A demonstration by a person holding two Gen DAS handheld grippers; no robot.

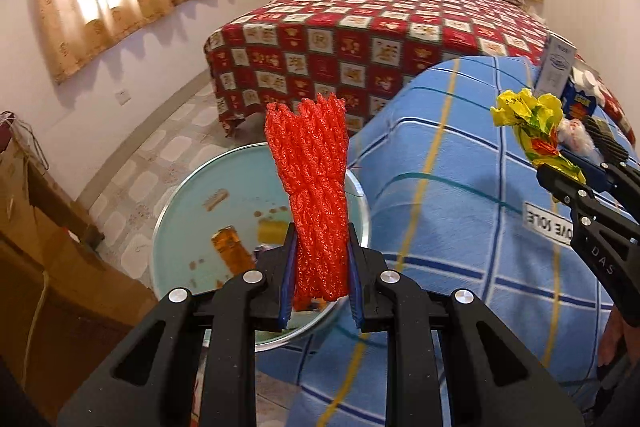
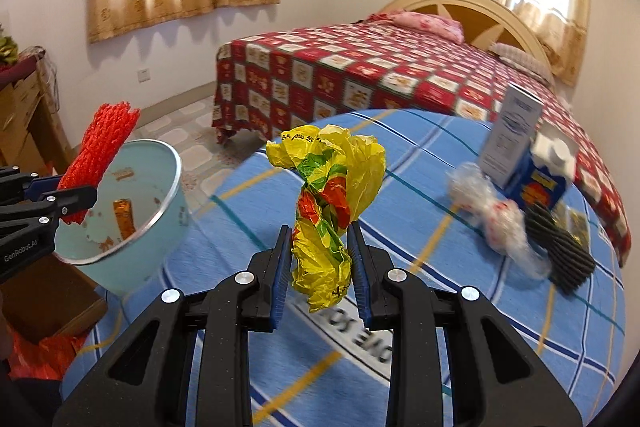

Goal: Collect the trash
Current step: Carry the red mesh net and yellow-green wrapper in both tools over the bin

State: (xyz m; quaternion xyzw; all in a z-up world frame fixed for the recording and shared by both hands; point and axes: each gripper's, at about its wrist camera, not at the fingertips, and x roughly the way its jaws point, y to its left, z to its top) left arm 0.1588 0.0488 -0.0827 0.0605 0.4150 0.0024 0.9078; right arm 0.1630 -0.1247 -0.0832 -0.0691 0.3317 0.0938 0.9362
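A bedroom with curtained windows holds a bed (image 2: pixel 400 67) under a red patchwork cover, and in front of it a surface draped in a blue checked cloth (image 2: pixel 400 307).

The pale blue bin (image 2: pixel 168 187) stands off the cloth's left edge, open mouth up, with an orange wrapper already lying inside. This is where both held pieces look bound.

The left gripper (image 1: pixel 322 279) is closed on a bunched red foam net (image 1: pixel 312 187). The net's long axis runs straight out along the fingers, and in the left wrist view it hangs directly over the bin (image 1: pixel 180 227). The right wrist view shows the same net (image 2: pixel 100 155) at the bin's near rim. The left hand is clearly the nearer of the two; I judge it needs little more than to let go.

The right gripper (image 2: pixel 320 267) is clamped narrow on a crumpled yellow plastic bag (image 2: pixel 332 203) with red and green print, held above the cloth. The bin lies to its left, well apart, so that hand must cross leftward before releasing.

More rubbish waits on the cloth at the far right: a clear crumpled wrap (image 2: pixel 496 215), a black corrugated piece (image 2: pixel 560 247), a blue carton (image 2: pixel 540 183) and a white box (image 2: pixel 512 135). A brown wooden cabinet (image 1: pixel 48 227) stands left of the bin on the tiled floor (image 1: pixel 160 155).
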